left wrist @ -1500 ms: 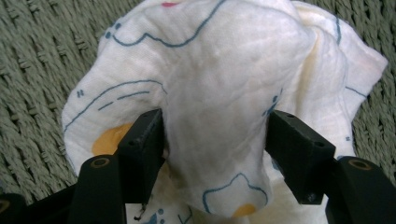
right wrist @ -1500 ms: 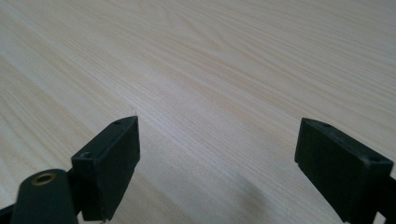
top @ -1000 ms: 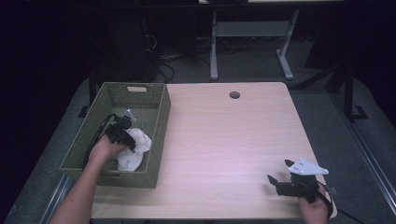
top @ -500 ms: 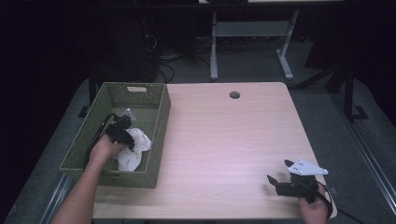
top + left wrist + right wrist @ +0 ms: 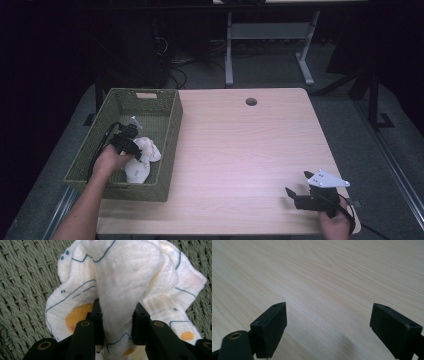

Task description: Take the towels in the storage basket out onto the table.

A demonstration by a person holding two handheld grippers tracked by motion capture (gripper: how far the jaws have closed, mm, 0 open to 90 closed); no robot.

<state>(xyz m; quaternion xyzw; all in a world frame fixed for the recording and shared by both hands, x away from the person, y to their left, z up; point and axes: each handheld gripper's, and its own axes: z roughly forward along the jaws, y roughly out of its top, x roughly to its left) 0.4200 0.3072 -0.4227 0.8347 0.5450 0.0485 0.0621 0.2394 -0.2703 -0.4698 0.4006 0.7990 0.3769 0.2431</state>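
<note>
Green woven basket (image 5: 165, 125) at the table's (image 5: 240, 150) left edge, containing a crumpled white printed cloth (image 5: 142, 160). The left gripper (image 5: 117, 322), its jaws having just closed, pinches a raised fold of this cloth inside the basket. The right gripper (image 5: 295, 195) rests near the table's front right corner, jaws wide apart over bare wood.

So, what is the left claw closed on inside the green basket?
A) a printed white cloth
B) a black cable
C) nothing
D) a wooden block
A: in the left gripper view the left claw pinches a fold of the printed white cloth lying in the green basket.
</note>
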